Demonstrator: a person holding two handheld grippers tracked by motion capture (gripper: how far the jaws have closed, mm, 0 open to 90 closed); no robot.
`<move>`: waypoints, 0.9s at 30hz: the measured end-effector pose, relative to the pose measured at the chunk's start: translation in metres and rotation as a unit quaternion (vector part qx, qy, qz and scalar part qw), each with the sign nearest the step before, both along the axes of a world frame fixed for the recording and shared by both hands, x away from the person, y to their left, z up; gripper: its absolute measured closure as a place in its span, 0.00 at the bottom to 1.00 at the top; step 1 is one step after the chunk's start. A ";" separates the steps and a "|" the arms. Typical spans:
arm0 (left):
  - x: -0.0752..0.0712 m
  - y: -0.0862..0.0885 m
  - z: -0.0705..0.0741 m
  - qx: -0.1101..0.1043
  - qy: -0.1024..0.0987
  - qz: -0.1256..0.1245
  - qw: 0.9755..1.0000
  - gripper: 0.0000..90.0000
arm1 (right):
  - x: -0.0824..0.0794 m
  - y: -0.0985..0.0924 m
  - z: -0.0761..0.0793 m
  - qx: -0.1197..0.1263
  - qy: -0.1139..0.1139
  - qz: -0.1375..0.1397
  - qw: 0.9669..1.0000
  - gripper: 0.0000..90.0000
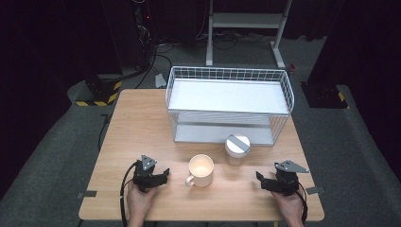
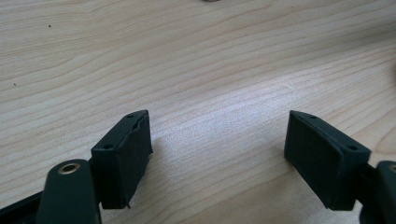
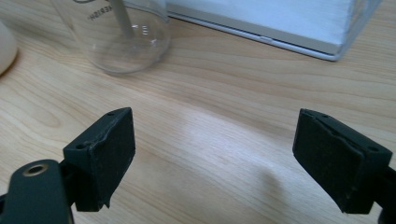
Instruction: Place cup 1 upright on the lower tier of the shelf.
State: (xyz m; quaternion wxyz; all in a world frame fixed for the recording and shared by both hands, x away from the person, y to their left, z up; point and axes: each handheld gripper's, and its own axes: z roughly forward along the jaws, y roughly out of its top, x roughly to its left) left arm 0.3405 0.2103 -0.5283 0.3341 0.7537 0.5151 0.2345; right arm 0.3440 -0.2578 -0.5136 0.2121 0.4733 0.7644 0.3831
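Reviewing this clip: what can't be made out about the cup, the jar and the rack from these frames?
- Cup: contents washed out by glare in the high view; right gripper view's left edge cuts it to a sliver.
- Glass jar: top cut off by the frame; printed lettering unreadable.
- Wire rack: lower shelf's back hidden under the upper shelf.

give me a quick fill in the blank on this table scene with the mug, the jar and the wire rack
The cream mug stands on the table with its handle pointing toward the ____ claw.
The clear jar carries a ____ lid.
The white wire rack stands on the ____ side of the table from the person.
Both the left claw and the right claw have their jaws ____, with nothing between them.

Missing words: left; grey; far; open
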 end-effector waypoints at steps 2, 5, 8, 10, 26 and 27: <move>0.000 0.000 0.000 0.001 0.000 0.000 1.000 0.26 | 0.000 0.003 0.000 0.002 0.001 0.004 1.000 0.15; 0.000 0.000 0.000 0.000 0.000 0.000 1.000 0.26 | 0.000 0.009 0.000 0.002 0.003 0.013 1.000 0.14; 0.000 0.000 0.000 0.000 0.000 0.000 1.000 0.26 | 0.000 0.013 0.001 0.006 0.000 0.022 1.000 0.14; 0.000 0.000 0.000 0.000 0.000 0.000 1.000 0.26 | 0.001 0.016 0.001 0.009 -0.001 0.025 1.000 0.13; 0.000 0.000 0.000 0.001 0.000 0.000 1.000 0.26 | 0.006 0.029 0.005 0.023 -0.010 0.038 0.999 0.11; 0.000 0.000 0.000 0.000 0.000 0.000 1.000 0.26 | 0.006 0.030 0.005 0.023 -0.011 0.039 0.999 0.11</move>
